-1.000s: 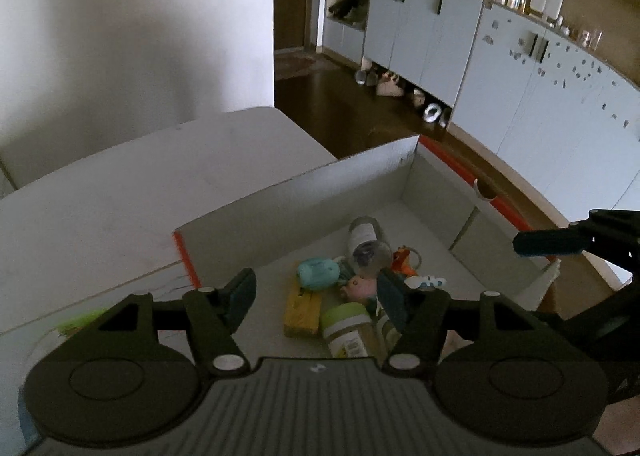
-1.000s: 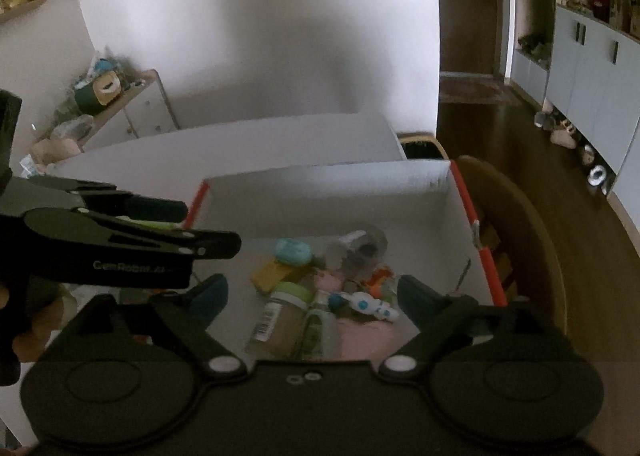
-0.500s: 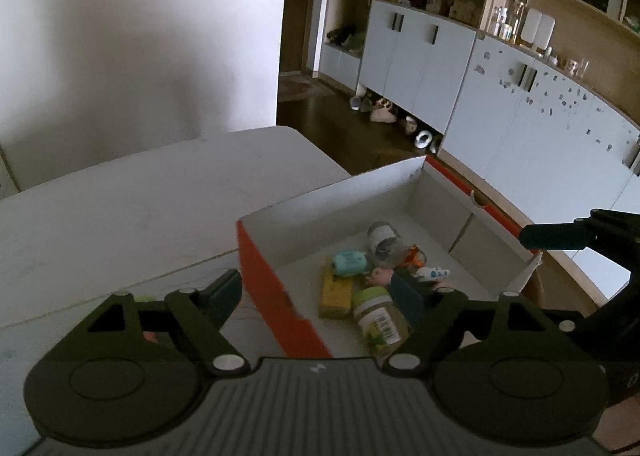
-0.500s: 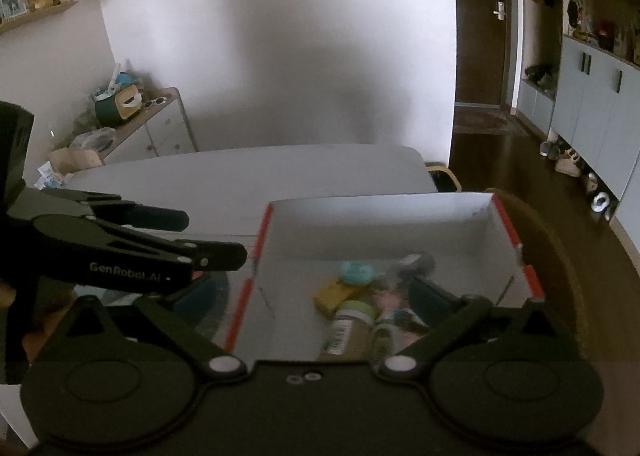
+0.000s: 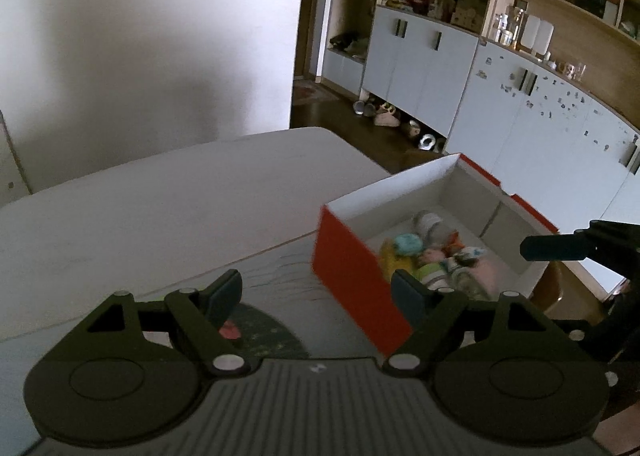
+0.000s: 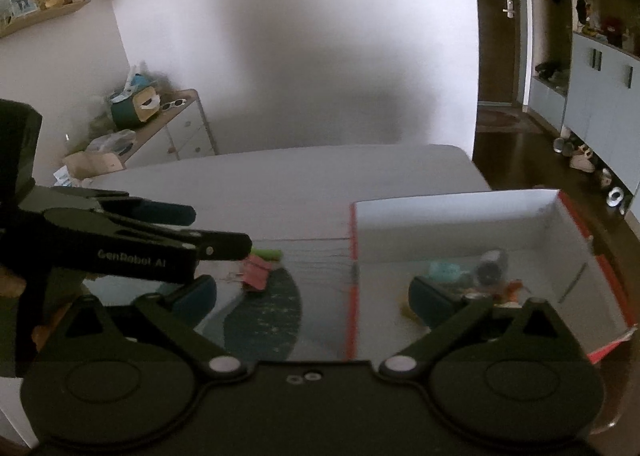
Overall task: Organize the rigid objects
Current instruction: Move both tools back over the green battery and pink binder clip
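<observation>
- Left gripper (image 5: 316,292): released, jaws wide apart, nothing between them; a second ago it hung over the box with narrower jaws, now it sits over the dark mat left of the box
- Right gripper (image 6: 312,296): released, jaws at their widest, empty; it too was aimed into the box earlier and now straddles the box's left wall, one finger over the mat, the other over the box floor
- Box (image 5: 352,264): red outside, white inside, on the right part of the counter (image 5: 180,192); in both views it has slid from centre to the right side, so both hands have pulled back and leftward
- Box contents (image 5: 432,256): teal piece, yellow block, small jars and toys heaped on the near floor of the box; blurred, in the same cluster as before
- Pink clip (image 6: 256,272): on the mat (image 6: 264,316), left of the box, well apart from it; newly in view, just beyond the left gripper's tip
- Green piece (image 6: 268,254): just beyond the clip, at the mat's far edge; kind cannot be told
- Judgement: a drop into the box looks finished; the clip and the green piece remain outside, and the clip looks the likely next pick
</observation>
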Available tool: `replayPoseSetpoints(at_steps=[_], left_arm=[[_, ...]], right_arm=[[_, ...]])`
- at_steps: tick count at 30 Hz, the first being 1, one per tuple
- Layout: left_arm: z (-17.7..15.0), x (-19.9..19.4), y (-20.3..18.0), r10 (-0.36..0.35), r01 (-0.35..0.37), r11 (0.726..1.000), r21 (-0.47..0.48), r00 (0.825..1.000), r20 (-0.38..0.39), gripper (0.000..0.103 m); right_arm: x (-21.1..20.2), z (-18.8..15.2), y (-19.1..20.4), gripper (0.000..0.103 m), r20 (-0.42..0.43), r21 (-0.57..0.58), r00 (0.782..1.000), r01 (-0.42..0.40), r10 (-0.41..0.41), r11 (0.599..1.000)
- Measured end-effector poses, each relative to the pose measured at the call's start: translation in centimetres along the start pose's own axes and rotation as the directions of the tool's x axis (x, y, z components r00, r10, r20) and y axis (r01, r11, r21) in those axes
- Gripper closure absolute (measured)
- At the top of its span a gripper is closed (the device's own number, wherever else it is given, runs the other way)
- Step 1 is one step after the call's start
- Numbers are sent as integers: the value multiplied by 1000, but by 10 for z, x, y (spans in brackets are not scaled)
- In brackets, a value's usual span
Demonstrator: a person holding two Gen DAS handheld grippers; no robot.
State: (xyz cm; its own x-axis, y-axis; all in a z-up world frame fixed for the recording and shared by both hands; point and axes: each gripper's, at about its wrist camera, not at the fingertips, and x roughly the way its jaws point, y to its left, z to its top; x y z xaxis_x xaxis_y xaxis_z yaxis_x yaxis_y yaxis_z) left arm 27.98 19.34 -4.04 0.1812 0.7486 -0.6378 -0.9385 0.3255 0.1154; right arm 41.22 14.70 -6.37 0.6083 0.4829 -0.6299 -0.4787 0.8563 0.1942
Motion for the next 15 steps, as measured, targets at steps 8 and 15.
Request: replayPoseSetpoints(at_steps=[8, 15], left_arm=[[-9, -5, 63, 36, -37, 999, -27, 999, -15, 21], [-9, 10, 107, 56, -60, 996, -69, 997, -57, 21]], right_arm=[[27, -1, 40, 0, -36, 0, 999, -24, 24, 1000], [56, -3, 68, 0, -67, -16, 997, -32, 30, 999]])
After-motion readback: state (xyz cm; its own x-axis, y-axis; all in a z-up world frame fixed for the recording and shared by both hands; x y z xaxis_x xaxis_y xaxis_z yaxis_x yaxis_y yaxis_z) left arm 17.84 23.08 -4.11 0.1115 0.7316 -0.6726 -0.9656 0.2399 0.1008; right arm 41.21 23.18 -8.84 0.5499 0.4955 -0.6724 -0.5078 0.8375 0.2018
